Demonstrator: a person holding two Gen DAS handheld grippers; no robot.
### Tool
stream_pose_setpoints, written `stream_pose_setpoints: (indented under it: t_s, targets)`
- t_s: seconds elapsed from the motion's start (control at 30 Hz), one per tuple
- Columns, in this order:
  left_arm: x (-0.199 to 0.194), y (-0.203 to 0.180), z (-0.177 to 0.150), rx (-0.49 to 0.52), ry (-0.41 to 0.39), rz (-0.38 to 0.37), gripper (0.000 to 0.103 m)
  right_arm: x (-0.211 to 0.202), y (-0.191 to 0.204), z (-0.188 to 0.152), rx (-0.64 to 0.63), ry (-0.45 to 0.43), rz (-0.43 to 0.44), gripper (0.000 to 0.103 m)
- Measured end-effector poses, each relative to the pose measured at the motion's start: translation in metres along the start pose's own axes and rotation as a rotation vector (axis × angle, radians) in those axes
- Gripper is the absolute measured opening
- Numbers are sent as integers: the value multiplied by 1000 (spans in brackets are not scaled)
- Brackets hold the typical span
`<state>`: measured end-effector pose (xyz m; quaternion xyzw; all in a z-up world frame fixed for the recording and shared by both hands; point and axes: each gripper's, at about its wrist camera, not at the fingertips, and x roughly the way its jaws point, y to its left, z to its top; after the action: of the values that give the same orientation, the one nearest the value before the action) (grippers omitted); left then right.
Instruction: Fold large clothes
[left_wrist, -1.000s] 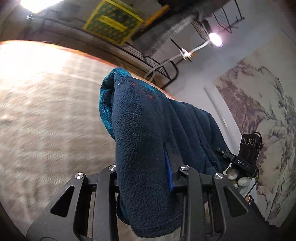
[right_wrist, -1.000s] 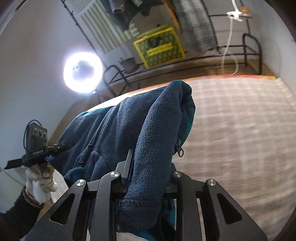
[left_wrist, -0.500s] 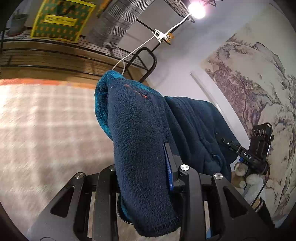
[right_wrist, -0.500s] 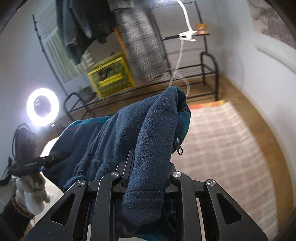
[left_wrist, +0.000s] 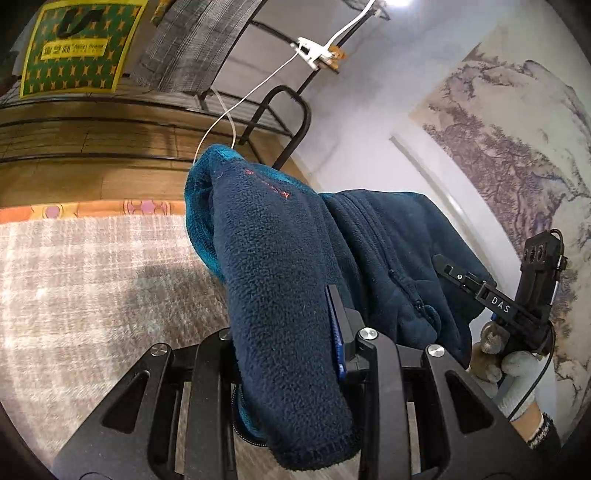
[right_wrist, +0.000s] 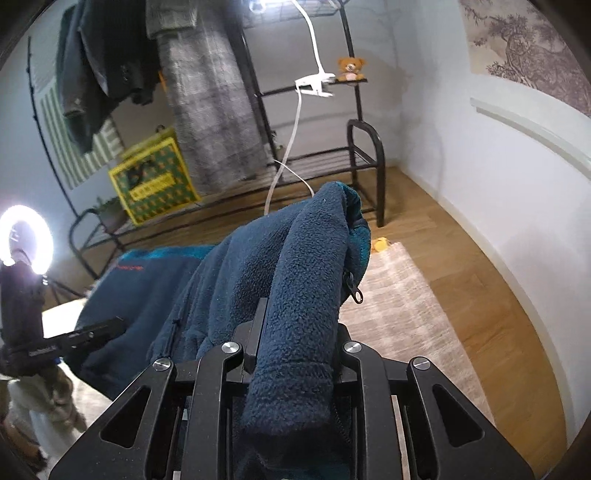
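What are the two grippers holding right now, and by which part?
Both hold the navy fleece jacket: left gripper and right gripper each clamp a bunched fold of fabric.

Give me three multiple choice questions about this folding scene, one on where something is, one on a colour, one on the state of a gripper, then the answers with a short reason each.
1. Where does the teddy bear sit?
A. on a small shelf of the black rack
B. on the rug
C. on the yellow bag

2. What colour is the fleece jacket's outer side?
A. red
B. dark navy blue
C. white

3. How does the left gripper stand?
A. wide open, nothing between its fingers
B. shut on a fold of the jacket
C. shut on a white cable

Answers:
1. A, the bear rests on the rack's little side shelf, high above the rug.
2. B, the fleece is navy, with teal lining showing at the fold.
3. B, in the left wrist view a thick fold of fleece is pinched between the fingers; the right gripper clamps another fold the same way.
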<state>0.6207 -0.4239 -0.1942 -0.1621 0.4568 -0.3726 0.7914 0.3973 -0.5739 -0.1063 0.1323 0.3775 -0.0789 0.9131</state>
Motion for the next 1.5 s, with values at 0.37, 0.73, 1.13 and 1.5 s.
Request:
stream_pose_setpoints:
  t_s: [0.37, 0.73, 1.13, 1.5]
  targets:
    - [30, 27, -13, -11, 76, 86, 27, 44, -25, -17, -29, 80, -103, 20]
    - [34, 2, -27, 118, 57, 260, 32, 69, -28, -27, -59, 186, -266, 30]
    - [-20, -40, -39, 192, 15, 298, 40, 4, -12, -4, -80, 87, -326, 66]
    - [-150, -132, -65, 352, -149, 248, 40, -98, 29, 8, -89, -44, -240, 66]
